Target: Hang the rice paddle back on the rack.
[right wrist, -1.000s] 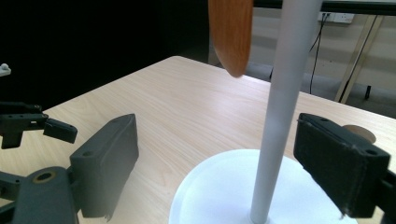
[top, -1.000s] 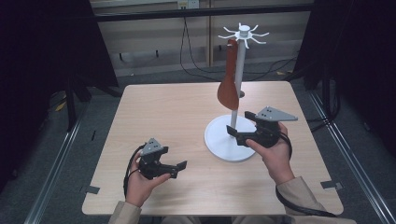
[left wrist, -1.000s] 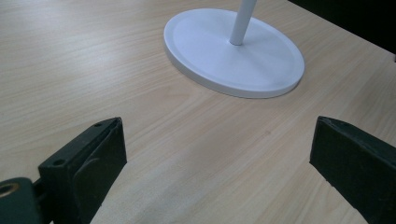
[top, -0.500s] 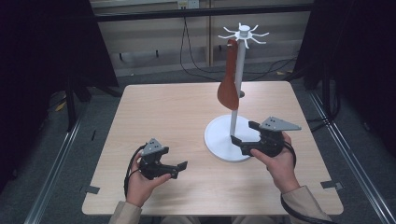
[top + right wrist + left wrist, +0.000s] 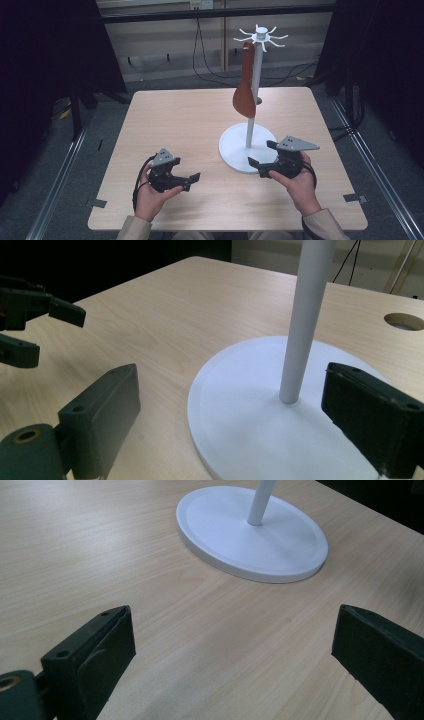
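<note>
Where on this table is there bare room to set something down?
The far left of the table, from the back edge down to the left gripper, is bare wood. So is the near strip between the two grippers. It is crowded on the right, where the white stand with the brown spatula meets the right gripper.

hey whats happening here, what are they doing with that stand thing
A person sits at a wooden table with tongs in each hand. A white stand holds a brown spatula-like utensil hanging from one of the hooks at its top. The right tongs are down at the near edge of the stand's round base, jaws just opened wider with nothing between them. The left tongs are low over bare table, open and holding nothing. Nothing is gripped right now.
</note>
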`<state>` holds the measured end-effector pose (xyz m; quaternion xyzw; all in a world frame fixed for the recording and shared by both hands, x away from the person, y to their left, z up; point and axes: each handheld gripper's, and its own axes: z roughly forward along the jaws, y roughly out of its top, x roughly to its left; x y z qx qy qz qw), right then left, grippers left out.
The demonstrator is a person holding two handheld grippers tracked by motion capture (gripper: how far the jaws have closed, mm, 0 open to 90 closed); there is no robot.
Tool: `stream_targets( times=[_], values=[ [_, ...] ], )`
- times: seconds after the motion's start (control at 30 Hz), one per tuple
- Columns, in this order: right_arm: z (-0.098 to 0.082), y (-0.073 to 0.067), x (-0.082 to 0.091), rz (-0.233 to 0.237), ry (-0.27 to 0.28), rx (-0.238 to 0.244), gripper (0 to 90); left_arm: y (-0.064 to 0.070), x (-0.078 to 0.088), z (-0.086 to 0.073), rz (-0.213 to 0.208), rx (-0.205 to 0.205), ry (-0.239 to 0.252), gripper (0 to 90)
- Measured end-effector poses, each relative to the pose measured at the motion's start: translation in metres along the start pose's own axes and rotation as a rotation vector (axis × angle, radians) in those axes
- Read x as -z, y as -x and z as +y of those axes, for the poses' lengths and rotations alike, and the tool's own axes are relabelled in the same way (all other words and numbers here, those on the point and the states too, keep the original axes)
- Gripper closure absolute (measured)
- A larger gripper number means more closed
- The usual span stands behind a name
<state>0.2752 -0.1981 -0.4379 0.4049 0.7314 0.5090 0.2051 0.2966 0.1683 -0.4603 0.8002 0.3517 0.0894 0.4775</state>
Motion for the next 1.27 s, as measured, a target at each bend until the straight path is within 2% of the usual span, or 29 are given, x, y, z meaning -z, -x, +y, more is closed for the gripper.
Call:
stream_targets(
  times=[0.43, 0.93, 1.27],
  values=[
    [-0.019, -0.005, -0.002, 0.025, -0.044, 0.033, 6.8, 0.000, -0.001, -0.001, -0.003, -0.004, -0.001, 3.5],
    [-0.041, 0.001, 0.007, 0.020, -0.070, 0.009, 6.7, -0.001, -0.002, -0.003, 0.000, -0.002, 0.000, 3.5],
    [-0.047, 0.000, 0.006, 0.013, -0.085, 0.019, 6.7, -0.001, -0.002, -0.003, 0.001, -0.008, -0.010, 3.5]
  ],
)
